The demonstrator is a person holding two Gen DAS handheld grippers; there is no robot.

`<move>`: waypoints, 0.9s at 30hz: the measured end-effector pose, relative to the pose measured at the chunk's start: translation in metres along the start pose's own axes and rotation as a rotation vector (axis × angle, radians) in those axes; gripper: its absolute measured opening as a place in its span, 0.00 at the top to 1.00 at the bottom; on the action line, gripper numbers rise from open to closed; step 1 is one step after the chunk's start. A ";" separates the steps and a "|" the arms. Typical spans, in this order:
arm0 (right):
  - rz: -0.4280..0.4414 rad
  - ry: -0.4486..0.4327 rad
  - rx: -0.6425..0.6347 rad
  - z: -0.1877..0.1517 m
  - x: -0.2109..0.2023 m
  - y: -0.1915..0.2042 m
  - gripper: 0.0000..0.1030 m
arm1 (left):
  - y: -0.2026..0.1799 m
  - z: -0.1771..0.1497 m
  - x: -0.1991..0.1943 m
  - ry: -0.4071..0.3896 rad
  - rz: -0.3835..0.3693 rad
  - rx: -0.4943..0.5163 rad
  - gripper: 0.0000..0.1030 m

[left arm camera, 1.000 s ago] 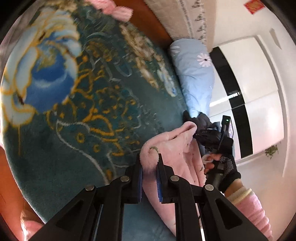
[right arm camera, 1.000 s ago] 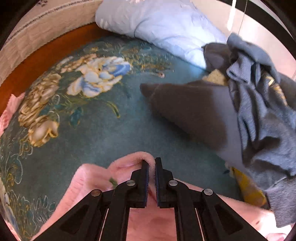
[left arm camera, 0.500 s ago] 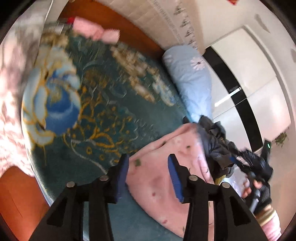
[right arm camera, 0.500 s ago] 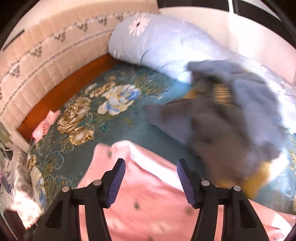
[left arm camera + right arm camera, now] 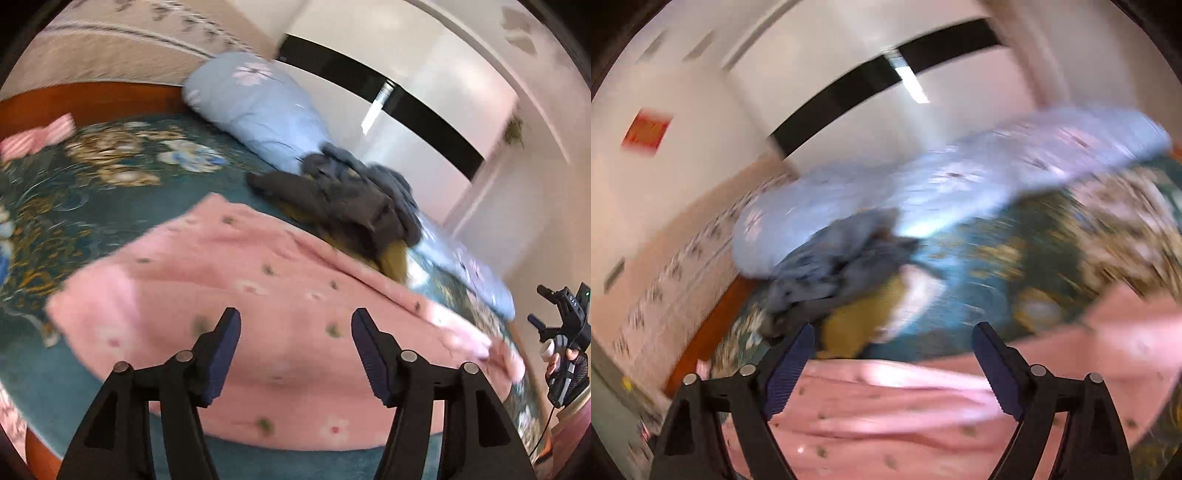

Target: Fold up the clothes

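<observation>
A pink fleece garment (image 5: 258,295) with small flower prints lies folded flat on the teal floral bedspread (image 5: 92,214). My left gripper (image 5: 295,350) is open and empty above its near part. My right gripper (image 5: 892,363) is open and empty above the same pink garment (image 5: 905,417), seen blurred. The right gripper also shows in the left wrist view (image 5: 565,332) at the far right, held in a gloved hand, away from the garment.
A heap of grey clothes (image 5: 351,195) with something mustard yellow under it lies behind the pink garment, also in the right wrist view (image 5: 834,273). A light blue pillow (image 5: 258,110) lies at the back. A pink striped item (image 5: 37,136) lies far left by the wooden bed edge (image 5: 92,103).
Both grippers let go of the pink garment and opened wide. They lifted and swung away; the garment now lies flat on the bedspread.
</observation>
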State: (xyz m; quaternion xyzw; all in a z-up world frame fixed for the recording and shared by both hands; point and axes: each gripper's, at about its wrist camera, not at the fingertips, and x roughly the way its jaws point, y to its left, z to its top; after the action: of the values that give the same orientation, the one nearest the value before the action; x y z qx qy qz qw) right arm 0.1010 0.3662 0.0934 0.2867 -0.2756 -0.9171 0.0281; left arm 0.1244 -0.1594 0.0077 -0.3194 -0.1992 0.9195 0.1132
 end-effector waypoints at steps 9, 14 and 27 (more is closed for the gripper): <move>-0.108 0.040 0.391 -0.030 -0.003 -0.136 0.03 | -0.046 -0.016 0.063 0.182 -0.105 0.042 0.38; -0.120 0.048 0.470 -0.030 0.019 -0.148 0.39 | -0.054 -0.011 0.074 0.194 -0.131 0.067 0.38; -0.202 -0.195 0.279 0.045 0.002 -0.099 0.93 | 0.006 0.012 0.052 0.100 -0.127 -0.106 0.38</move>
State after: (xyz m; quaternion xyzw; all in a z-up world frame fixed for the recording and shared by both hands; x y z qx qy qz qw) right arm 0.0856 0.4717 0.0708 0.2236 -0.3713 -0.8916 -0.1309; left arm 0.0763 -0.1502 -0.0147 -0.3570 -0.2615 0.8816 0.1640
